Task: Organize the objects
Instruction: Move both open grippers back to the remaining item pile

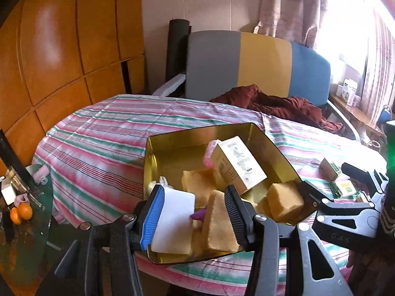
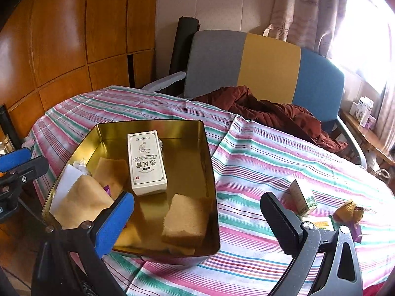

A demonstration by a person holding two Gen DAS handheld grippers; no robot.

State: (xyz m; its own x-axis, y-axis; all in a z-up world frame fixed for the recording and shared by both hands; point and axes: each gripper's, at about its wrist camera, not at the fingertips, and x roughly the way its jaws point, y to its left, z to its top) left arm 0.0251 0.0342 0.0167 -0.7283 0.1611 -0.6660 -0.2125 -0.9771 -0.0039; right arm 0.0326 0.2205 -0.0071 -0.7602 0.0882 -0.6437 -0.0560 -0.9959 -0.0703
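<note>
A gold tin [image 1: 246, 128] stands on the striped tablecloth [image 2: 259, 162]. Inside lie a white printed box [image 2: 147, 162], several yellow sponges [image 2: 185, 222], a white card [image 1: 172, 222] and a small purple piece [image 1: 198, 214]. My left gripper [image 1: 193, 209] hovers half open over the tin's near left corner, gripping nothing; its blue finger [image 2: 14, 159] shows left of the tin. My right gripper [image 2: 197, 223] stands wide open and empty above the tin's front right corner. To its right on the cloth are a small green-and-white box [image 2: 303, 199], a flat packet [image 2: 318, 223] and a yellow knitted piece [image 2: 348, 212].
A dark red jacket [image 2: 271, 111] lies at the table's far side, before a grey, yellow and blue chair back [image 2: 269, 69]. Two oranges [image 1: 21, 213] sit on a glass side table at the left. Wooden wall panels stand behind; a sill with small boxes [image 2: 363, 111] is at the right.
</note>
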